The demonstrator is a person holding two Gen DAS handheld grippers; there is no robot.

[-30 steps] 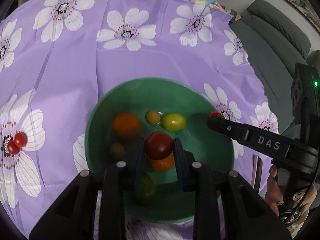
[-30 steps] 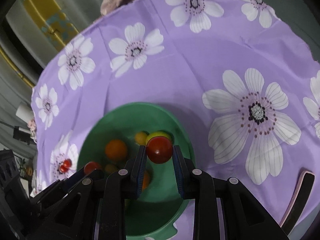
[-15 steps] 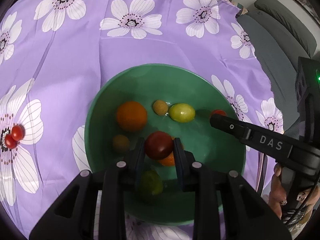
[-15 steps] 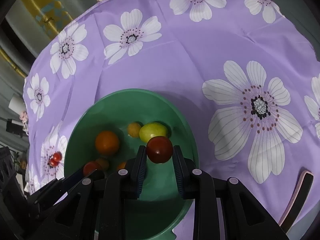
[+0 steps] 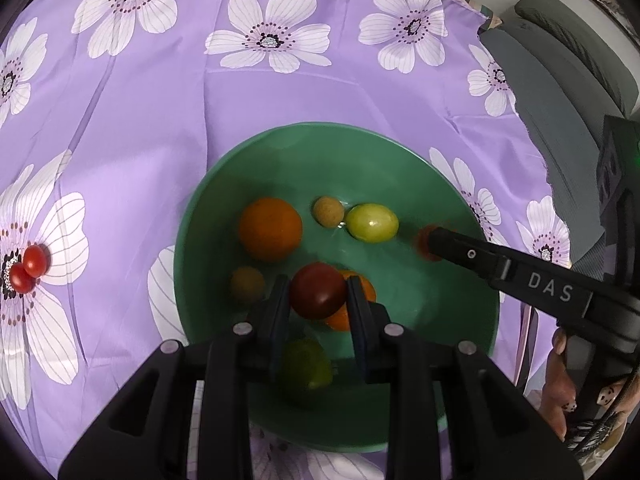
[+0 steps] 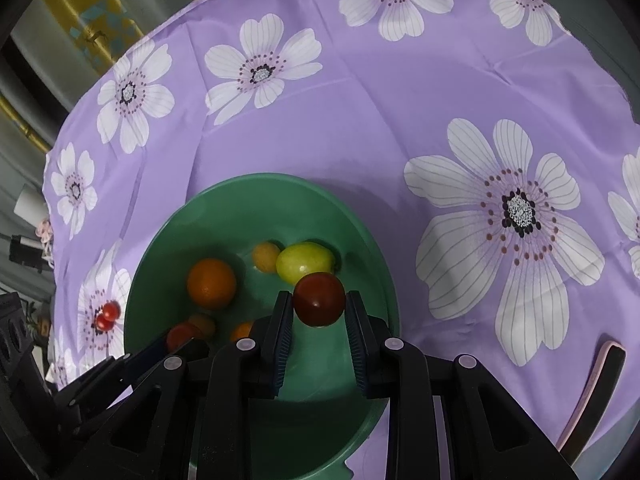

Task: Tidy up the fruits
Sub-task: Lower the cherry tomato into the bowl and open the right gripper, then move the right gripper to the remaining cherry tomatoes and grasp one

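Fruits lie gathered in a round green plastic bowl (image 5: pixel 208 216) on a worktop covered by a purple cloth printed with white flowers (image 5: pixel 168 120).

Left wrist view: the left gripper (image 5: pixel 318 298) hangs over the near half of the bowl, its fingers (image 5: pixel 276 312) closed on a dark red round tomato (image 5: pixel 318 296). Below it lie a small orange fruit (image 5: pixel 366 286), a large round orange (image 5: pixel 270 234), a tan round fruit (image 5: pixel 328 211), a yellow-green oval fruit (image 5: pixel 372 223), a brownish round fruit (image 5: pixel 247 285) and a dull green fruit (image 5: pixel 308 364). The black right gripper (image 5: pixel 426 242) reaches in over the right rim, clamped on a red fruit that is mostly hidden. Two small red cherry tomatoes (image 5: pixel 28 268) sit touching each other on the cloth, well left of the bowl. Bare cloth extends beyond the far rim up to the worktop's edge, where a grey sofa (image 5: pixel 568 80) stands.

Right wrist view: the right gripper (image 6: pixel 319 300) holds a second dark red tomato (image 6: pixel 319 299) pinched between both fingers (image 6: pixel 282 320), above the bowl's (image 6: pixel 260 188) right inner side and just before the yellow-green oval fruit (image 6: pixel 306 262). Open cloth (image 6: pixel 400 120) lies right of the rim. A flat black-and-pink strip (image 6: pixel 596 392) rests near the worktop's right edge.
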